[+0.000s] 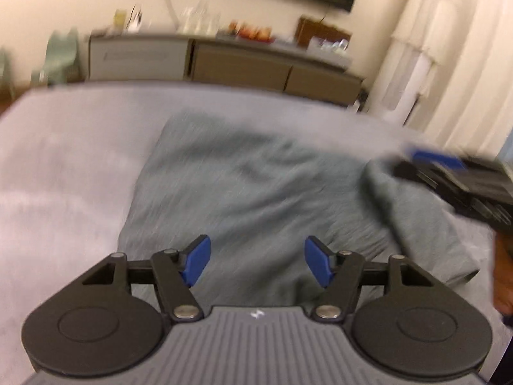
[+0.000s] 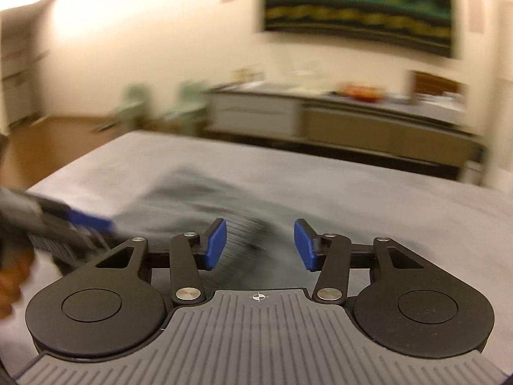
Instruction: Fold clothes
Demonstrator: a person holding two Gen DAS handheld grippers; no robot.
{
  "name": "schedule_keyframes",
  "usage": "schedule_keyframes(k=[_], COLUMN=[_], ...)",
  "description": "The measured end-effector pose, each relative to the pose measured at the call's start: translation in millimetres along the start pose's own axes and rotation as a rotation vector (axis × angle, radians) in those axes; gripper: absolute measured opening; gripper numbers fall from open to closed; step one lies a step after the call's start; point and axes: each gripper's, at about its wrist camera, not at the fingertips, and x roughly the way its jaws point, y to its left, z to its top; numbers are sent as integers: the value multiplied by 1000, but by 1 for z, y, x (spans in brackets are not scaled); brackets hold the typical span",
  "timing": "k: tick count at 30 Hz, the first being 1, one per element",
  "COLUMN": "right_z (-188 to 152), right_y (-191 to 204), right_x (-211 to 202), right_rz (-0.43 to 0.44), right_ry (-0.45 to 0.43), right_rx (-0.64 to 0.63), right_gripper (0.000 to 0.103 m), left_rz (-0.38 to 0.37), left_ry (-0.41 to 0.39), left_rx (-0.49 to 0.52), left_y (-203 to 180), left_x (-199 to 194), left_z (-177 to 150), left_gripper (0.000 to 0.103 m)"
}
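Observation:
A grey-green garment (image 1: pixel 256 176) lies rumpled on the light grey covered table (image 1: pixel 64 166), with one edge folded up at its right side. My left gripper (image 1: pixel 258 261) hovers over the garment's near edge, open, its blue pads wide apart and nothing pinched between them. The right gripper (image 1: pixel 413 163) comes in blurred from the right, its tip at the raised fold. In the right wrist view my right gripper (image 2: pixel 260 244) is open above the garment (image 2: pixel 192 205), which shows blurred between the pads. The left gripper (image 2: pixel 93 223) appears there at the far left.
A long sideboard (image 1: pixel 224 61) with bottles and small items stands against the wall beyond the table. Pale green chairs (image 2: pixel 189 102) sit left of it, and a white curtain (image 1: pixel 449 64) hangs at the right. A hand (image 1: pixel 501 276) holds the right gripper.

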Motion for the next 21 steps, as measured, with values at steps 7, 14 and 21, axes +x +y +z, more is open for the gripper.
schedule_keyframes(k=[7, 14, 21], right_z=[32, 86, 84], right_y=[48, 59, 76], right_x=[170, 162, 240], right_rz=[30, 51, 66], right_ry=[318, 291, 371], right_rx=[-74, 0, -46], right_gripper=[49, 50, 58], left_rz=[23, 21, 56], left_ry=[21, 37, 42], left_rx=[75, 45, 40], left_y=[0, -4, -6], left_x=[9, 10, 6], left_z=[-22, -22, -21], left_gripper=[66, 68, 68])
